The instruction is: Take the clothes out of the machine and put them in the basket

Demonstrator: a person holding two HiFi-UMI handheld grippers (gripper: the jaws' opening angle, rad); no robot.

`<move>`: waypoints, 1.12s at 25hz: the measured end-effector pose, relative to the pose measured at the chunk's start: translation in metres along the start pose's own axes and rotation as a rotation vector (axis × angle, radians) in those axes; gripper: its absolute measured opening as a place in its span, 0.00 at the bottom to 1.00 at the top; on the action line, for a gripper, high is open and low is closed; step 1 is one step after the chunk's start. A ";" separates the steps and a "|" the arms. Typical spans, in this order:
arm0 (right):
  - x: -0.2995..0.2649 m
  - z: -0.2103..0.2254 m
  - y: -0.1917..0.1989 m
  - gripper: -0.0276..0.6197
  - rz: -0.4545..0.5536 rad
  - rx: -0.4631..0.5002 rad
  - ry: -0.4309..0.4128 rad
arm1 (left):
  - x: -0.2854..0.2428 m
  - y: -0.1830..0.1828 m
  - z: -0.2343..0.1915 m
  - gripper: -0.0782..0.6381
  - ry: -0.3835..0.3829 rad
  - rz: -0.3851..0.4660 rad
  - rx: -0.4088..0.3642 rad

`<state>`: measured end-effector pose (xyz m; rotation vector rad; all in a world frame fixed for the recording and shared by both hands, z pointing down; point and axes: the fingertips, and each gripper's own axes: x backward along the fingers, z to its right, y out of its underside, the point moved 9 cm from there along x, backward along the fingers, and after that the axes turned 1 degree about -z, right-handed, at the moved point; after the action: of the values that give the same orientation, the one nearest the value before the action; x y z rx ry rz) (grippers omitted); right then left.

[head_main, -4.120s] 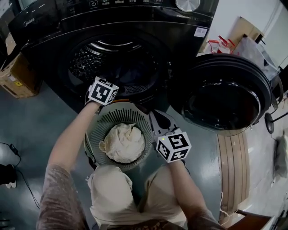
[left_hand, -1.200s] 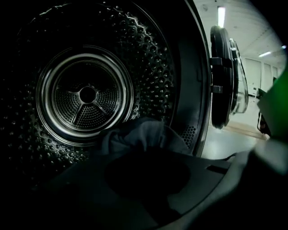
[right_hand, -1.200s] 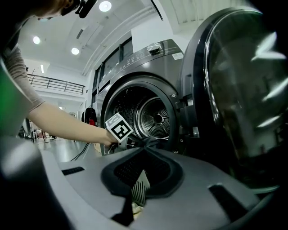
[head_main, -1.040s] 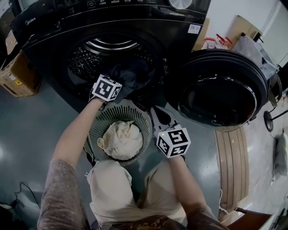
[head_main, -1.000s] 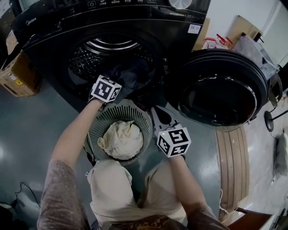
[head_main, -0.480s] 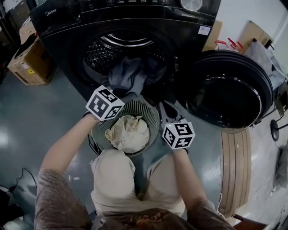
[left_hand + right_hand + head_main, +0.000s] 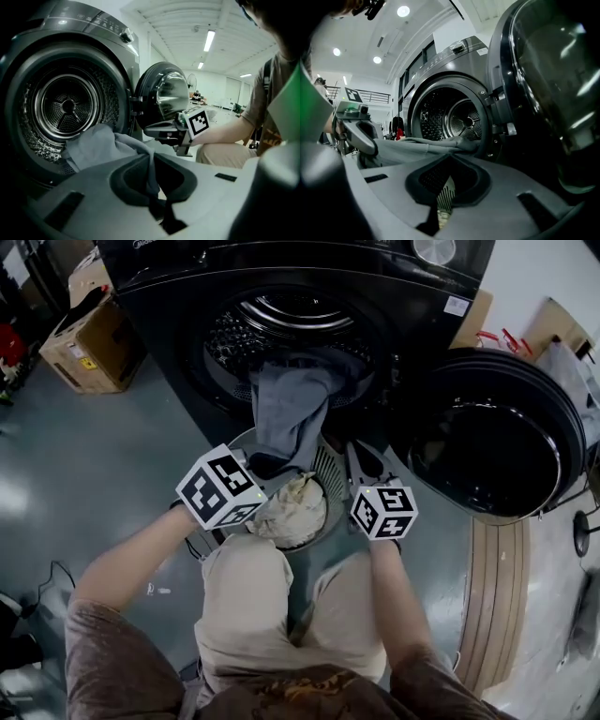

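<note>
One washing machine [image 7: 187, 296], and one round door [image 7: 497, 437] on it. One basket [image 7: 325, 465]. Laundry, that's two pieces: one grey garment [image 7: 291, 409], one cream cloth [image 7: 292, 507]. Two grippers, the left gripper [image 7: 151, 158] and the right gripper [image 7: 359, 456]. Cardboard boxes, I count two at the left: a front box [image 7: 94, 348], a back box [image 7: 86, 270]. One person [image 7: 248, 606].

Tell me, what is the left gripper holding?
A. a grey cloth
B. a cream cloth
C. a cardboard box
A: the left gripper is shut on a grey cloth that hangs out of the machine.
</note>
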<state>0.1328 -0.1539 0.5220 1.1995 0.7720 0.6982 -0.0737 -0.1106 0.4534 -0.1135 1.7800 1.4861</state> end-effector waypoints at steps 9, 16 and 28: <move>-0.002 -0.005 0.001 0.04 -0.006 -0.006 -0.016 | 0.006 0.012 0.000 0.17 -0.016 0.003 0.029; -0.002 -0.004 -0.001 0.04 -0.007 -0.006 -0.009 | -0.022 0.000 -0.053 0.51 -0.169 0.124 0.013; 0.010 -0.003 -0.007 0.04 0.001 0.025 0.030 | -0.109 -0.012 -0.200 0.61 -0.452 -0.005 0.055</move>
<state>0.1363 -0.1461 0.5134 1.2141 0.8074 0.7110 -0.0951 -0.3311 0.5099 0.2293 1.4489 1.3305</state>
